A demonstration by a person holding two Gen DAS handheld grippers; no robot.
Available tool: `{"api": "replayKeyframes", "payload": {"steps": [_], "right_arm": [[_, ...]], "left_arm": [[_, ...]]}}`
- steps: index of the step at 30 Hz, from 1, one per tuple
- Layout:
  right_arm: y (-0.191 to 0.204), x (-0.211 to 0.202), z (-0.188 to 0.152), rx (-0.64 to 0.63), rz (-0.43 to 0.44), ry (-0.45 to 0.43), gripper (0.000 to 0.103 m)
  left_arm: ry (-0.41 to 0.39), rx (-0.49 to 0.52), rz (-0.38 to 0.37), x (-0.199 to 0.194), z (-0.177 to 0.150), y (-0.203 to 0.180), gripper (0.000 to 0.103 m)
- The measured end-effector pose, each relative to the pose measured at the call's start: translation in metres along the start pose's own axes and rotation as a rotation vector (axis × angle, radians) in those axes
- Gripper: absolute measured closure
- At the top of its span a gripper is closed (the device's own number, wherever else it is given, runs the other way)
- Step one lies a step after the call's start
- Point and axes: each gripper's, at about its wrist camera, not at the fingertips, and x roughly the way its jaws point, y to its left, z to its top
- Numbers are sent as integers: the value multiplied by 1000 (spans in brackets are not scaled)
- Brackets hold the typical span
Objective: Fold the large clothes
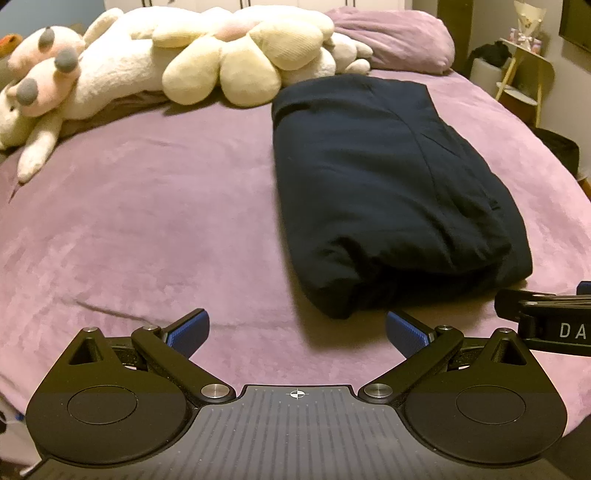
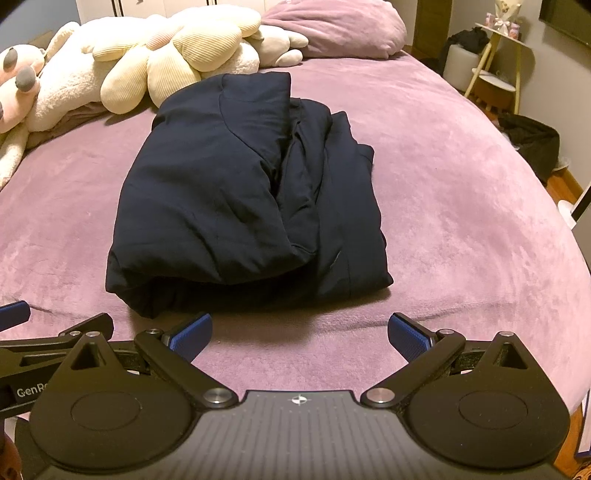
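Note:
A dark navy garment (image 1: 388, 192) (image 2: 236, 192) lies folded in a thick bundle on the purple bed cover (image 1: 147, 229) (image 2: 461, 206). My left gripper (image 1: 297, 332) is open just short of the bundle's near edge, with nothing between its blue pads. My right gripper (image 2: 299, 334) is also open and holds nothing, a little in front of the bundle's near edge. The right gripper's black body shows at the right edge of the left wrist view, and the left one's at the left edge of the right wrist view.
Cream and pink plush toys (image 1: 177, 62) (image 2: 140, 62) lie along the head of the bed beside a purple pillow (image 1: 399, 37) (image 2: 340, 29). A small shelf stand (image 1: 524, 70) (image 2: 498, 62) and a dark basket (image 2: 532, 144) stand right of the bed.

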Motion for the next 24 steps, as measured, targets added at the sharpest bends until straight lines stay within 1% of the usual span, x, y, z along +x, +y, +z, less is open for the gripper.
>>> {"api": "replayKeyframes", "payload": {"steps": [9,17,24], "right_arm": [[0,0,0,4,-3,0,2],[-1,0,1,2,-2,-2,2],[-2,0,2,5,-5,-3,2]], "left_arm": [[1,14,9,0,-1,-4,0],[9,18,3,1,0,-3,0],[0,16,5,-1,0,-4,0]]}}
